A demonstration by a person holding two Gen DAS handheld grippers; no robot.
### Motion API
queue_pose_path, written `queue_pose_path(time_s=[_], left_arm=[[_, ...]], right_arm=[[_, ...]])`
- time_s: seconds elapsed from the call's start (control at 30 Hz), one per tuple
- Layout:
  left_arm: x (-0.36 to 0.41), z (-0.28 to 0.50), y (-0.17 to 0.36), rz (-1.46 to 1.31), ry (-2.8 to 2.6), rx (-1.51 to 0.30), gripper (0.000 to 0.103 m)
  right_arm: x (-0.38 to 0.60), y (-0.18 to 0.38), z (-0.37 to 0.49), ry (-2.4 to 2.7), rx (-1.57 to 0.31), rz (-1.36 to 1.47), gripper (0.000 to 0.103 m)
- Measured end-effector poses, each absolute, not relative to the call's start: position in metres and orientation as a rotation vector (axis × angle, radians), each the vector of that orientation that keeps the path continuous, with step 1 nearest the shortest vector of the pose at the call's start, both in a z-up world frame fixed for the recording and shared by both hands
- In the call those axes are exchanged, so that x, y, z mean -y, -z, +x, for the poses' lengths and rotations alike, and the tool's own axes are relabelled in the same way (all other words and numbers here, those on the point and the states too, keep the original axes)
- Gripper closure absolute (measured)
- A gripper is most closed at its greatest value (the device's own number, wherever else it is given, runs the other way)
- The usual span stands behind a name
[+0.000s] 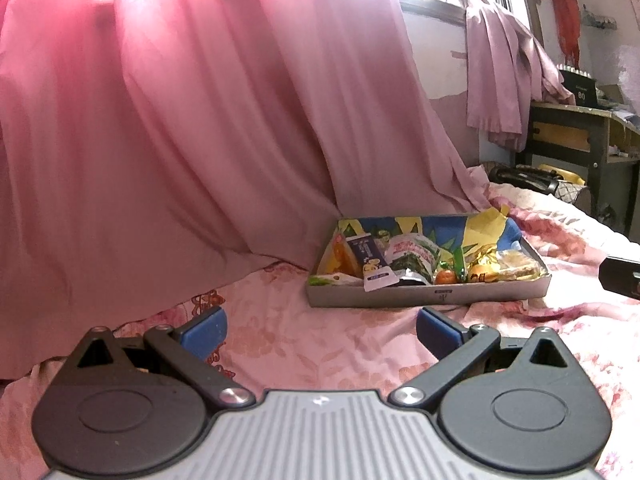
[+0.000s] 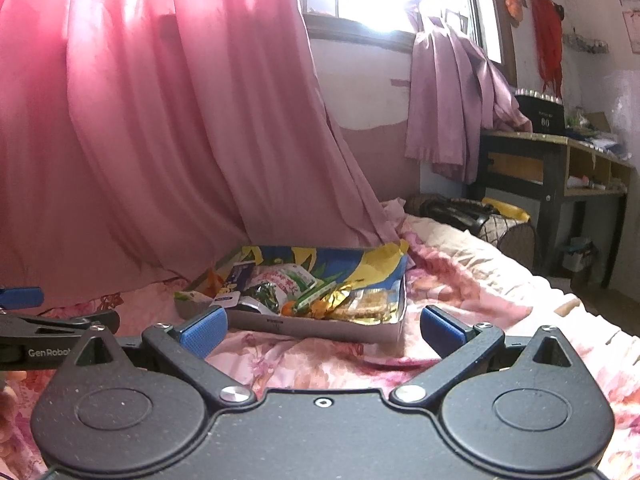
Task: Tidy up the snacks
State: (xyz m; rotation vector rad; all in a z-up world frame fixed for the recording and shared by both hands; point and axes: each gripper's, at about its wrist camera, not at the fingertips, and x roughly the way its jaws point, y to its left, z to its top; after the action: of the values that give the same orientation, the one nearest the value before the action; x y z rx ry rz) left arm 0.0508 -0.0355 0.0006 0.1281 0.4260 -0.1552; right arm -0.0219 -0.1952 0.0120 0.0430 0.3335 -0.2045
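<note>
A shallow grey cardboard box point(image 1: 432, 295) with a colourful printed lining lies on the pink floral bedspread point(image 1: 320, 344). It holds several snack packets: a dark blue packet point(image 1: 370, 260), a green-and-white bag point(image 1: 414, 254), gold-wrapped pieces point(image 1: 482, 266) and crackers point(image 1: 516, 266). My left gripper point(image 1: 322, 330) is open and empty, hovering in front of the box. The box also shows in the right wrist view point(image 2: 320, 326), just beyond my right gripper point(image 2: 324, 330), which is open and empty. The left gripper shows at the left edge of the right wrist view point(image 2: 40, 328).
A pink curtain point(image 1: 180, 120) hangs behind the box and drapes onto the bed. A dark desk point(image 2: 560, 168) stands at the far right by the window, with bags point(image 2: 472, 212) on the floor beside the bed.
</note>
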Motion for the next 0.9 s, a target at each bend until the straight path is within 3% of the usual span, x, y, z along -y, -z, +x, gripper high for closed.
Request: queue_pose_path(time_s=[0.9], left_arm=[[0.040, 0.068, 0.020, 0.136, 0.140, -0.553, 0.000]], right_arm=[[0.204, 0.023, 0.001, 0.259, -0.480, 0.183, 0.001]])
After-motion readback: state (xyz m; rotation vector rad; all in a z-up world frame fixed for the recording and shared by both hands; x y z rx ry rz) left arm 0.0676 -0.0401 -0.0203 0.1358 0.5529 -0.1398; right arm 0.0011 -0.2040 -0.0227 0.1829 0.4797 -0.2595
